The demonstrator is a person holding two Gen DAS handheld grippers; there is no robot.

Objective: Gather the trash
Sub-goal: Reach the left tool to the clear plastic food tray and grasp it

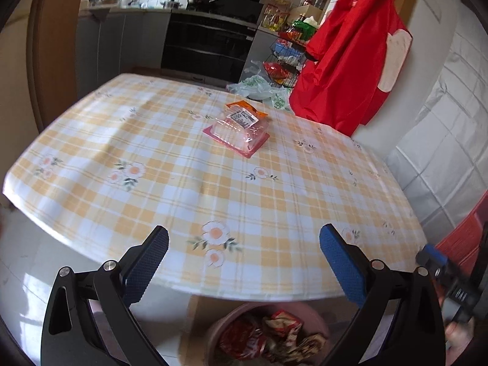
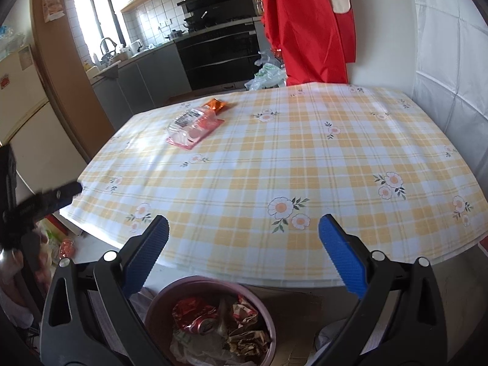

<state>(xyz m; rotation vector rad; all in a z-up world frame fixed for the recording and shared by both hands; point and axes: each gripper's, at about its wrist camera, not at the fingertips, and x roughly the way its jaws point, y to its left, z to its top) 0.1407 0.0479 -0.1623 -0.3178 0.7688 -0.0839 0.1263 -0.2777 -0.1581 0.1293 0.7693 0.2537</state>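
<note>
A clear plastic package on a pink tray with an orange wrapper end point(image 1: 238, 128) point(image 2: 195, 125) lies on the far part of the table point(image 1: 183, 189) point(image 2: 305, 164), which wears a yellow checked flowered cloth. Below the table's near edge stands a pink bin point(image 1: 231, 317) point(image 2: 164, 299) holding crumpled red wrappers and a can. My left gripper point(image 1: 244, 250) is open above the near edge, nothing between its blue pads. My right gripper point(image 2: 244, 241) is likewise open over the bin and table edge, empty. Each gripper shows blurred at the edge of the other's view.
A red garment point(image 1: 350, 61) point(image 2: 305, 24) hangs at the table's far right by the white wall. Plastic bags point(image 1: 259, 88) point(image 2: 268, 76) lie on the floor behind the table. A wire rack with snacks point(image 1: 283, 61), an oven and kitchen counters stand beyond.
</note>
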